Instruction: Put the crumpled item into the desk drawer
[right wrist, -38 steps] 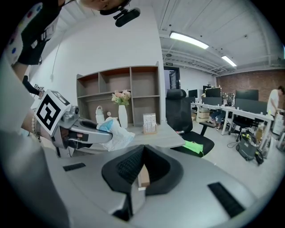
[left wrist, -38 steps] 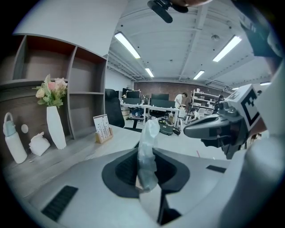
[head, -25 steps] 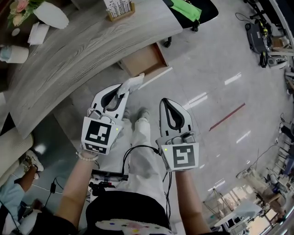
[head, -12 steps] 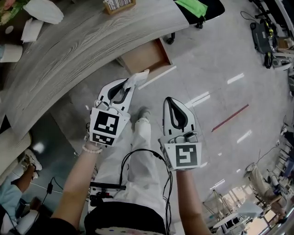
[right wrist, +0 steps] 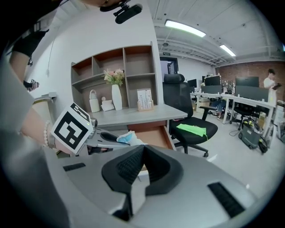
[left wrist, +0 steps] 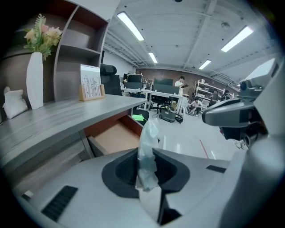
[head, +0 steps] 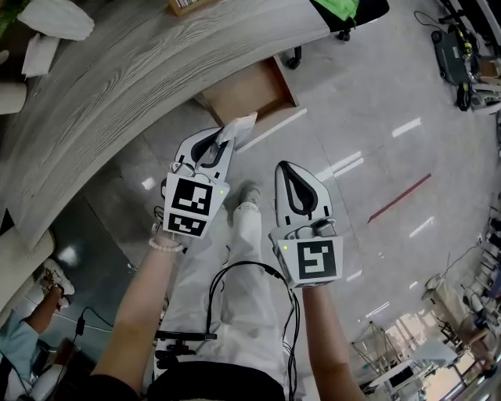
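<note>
**A:** Two grippers are hovering low in the head view, above the person's legs. The right gripper [head: 288,167] is hanging at centre frame, its jaws pressed together on nothing.

**B:** And the left gripper [head: 225,138] is doing the work. It's clenching the crumpled item [left wrist: 147,153], a pale bluish-white wad that's poking up past the tips.

**A:** So the pick-up is looking done. Where is it heading?

**B:** Just beyond those tips, at upper centre of the frame, the drawer [head: 249,98] is standing pulled out from under the desk [head: 133,78], with its brown floor showing bare. I'm judging that the wad is hanging near the drawer's front edge and isn't over the opening yet.

**A:** What's remaining, then?

**B:** Carrying it on over the open drawer, letting go, and perhaps pushing the drawer closed. Farther off, at top right, a black chair [head: 372,9] with a green cloth is sitting clear of the path.
</note>
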